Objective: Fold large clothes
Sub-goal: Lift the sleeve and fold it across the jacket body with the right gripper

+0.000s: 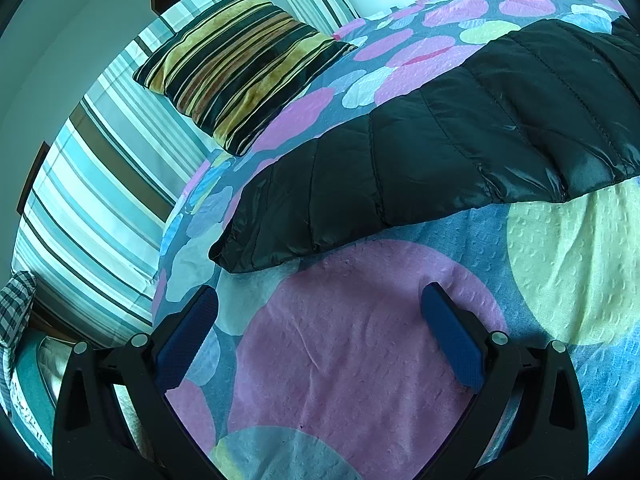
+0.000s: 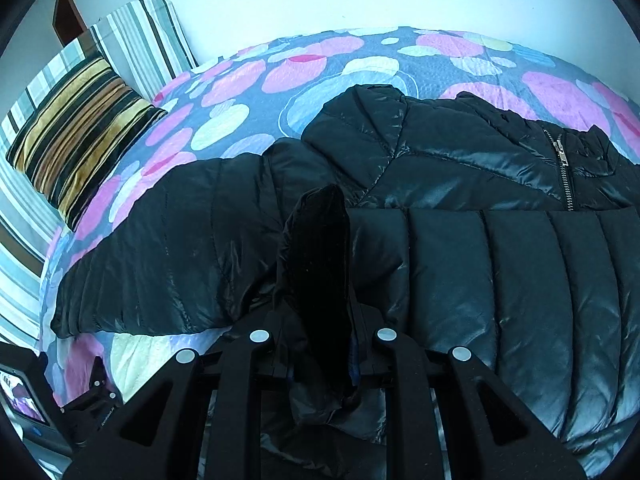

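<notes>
Black jacket [image 2: 460, 240] fold clamped in right gripper [image 2: 320, 280] jaws, angled down; left gripper [image 1: 320, 320] jaws released above bedspread [image 1: 360, 360]

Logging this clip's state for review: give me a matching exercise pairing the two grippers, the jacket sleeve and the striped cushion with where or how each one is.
Column one:
1. left gripper
2. right gripper
3. jacket sleeve
4. striped cushion

Column two:
A. stretched out flat across the dotted bedspread
B. clamped on a fold of black jacket fabric
C. propped near the striped headboard pillows
D. jaws wide apart, nothing between them

Pairs: 1-D, 2-B, 3-A, 4-C
</notes>
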